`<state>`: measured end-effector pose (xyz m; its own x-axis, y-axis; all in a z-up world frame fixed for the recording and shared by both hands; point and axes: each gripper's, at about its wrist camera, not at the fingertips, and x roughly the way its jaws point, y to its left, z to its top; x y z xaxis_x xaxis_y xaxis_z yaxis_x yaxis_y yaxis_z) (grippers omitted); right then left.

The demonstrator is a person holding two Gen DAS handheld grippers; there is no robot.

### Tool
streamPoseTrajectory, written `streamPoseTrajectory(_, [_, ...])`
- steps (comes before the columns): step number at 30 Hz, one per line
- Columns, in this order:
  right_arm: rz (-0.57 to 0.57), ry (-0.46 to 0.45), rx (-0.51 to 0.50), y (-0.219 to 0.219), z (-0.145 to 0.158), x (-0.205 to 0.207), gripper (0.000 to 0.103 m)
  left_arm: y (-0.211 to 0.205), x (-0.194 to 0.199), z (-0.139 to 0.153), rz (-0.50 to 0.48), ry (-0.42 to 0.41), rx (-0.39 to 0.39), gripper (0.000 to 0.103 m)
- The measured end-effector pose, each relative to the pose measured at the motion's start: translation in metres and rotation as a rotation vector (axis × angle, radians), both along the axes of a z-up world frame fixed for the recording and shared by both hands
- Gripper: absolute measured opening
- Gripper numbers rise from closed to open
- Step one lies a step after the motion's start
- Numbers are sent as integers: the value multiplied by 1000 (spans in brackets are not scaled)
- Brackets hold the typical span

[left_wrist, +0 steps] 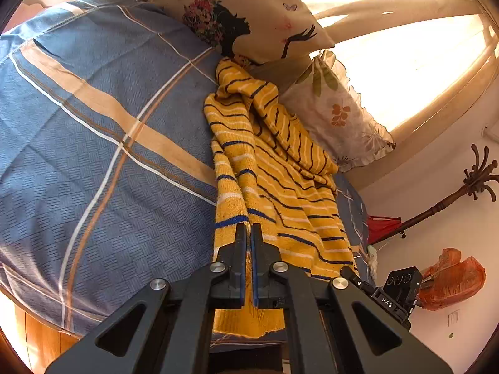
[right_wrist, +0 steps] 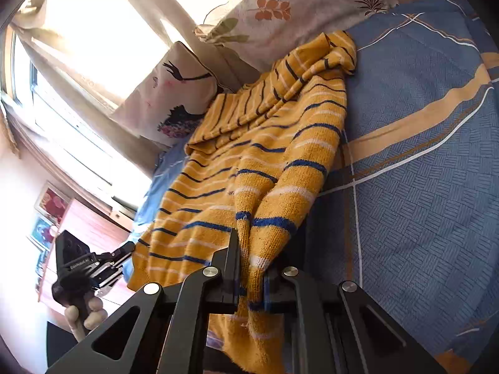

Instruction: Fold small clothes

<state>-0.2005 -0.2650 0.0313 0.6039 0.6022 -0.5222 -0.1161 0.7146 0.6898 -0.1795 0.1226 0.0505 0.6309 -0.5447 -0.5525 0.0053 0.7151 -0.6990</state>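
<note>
Yellow knit, the striped sweater [left_wrist: 274, 168] lies on the blue checked bedsheet [left_wrist: 93, 143], its long axis running from the near bed edge toward the pillows [left_wrist: 336, 115]. Both the left gripper [left_wrist: 248, 229] and right gripper [right_wrist: 249, 255] are clamped on its near hem, side by side, so neither is nearer.

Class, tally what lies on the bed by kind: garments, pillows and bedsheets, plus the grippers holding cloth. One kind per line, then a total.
Garments: 1, the yellow striped sweater
Pillows: 2, the silhouette pillow and the leaf-print pillow
Bedsheets: 1, the blue plaid sheet
Grippers: 2, the left gripper and the right gripper, both clamped on the sweater
Total: 6
</note>
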Motion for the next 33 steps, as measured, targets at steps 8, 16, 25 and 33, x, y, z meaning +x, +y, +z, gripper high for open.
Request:
streamPoseTrajectory(8, [-53, 66, 20, -33, -9, -31, 9, 22, -45, 23, 59, -91, 131, 8])
streamPoseTrajectory(16, [-65, 58, -84, -24, -11, -38, 50, 9, -23, -23, 45, 39, 149, 52])
streamPoseTrajectory(25, [-33, 49, -109, -16, -16, -36, 54, -21, -16, -46, -53, 56, 45, 69])
streamPoseTrajectory(33, [15, 24, -119, 2, -18, -37, 54, -25, -10, -58, -67, 72, -136, 70])
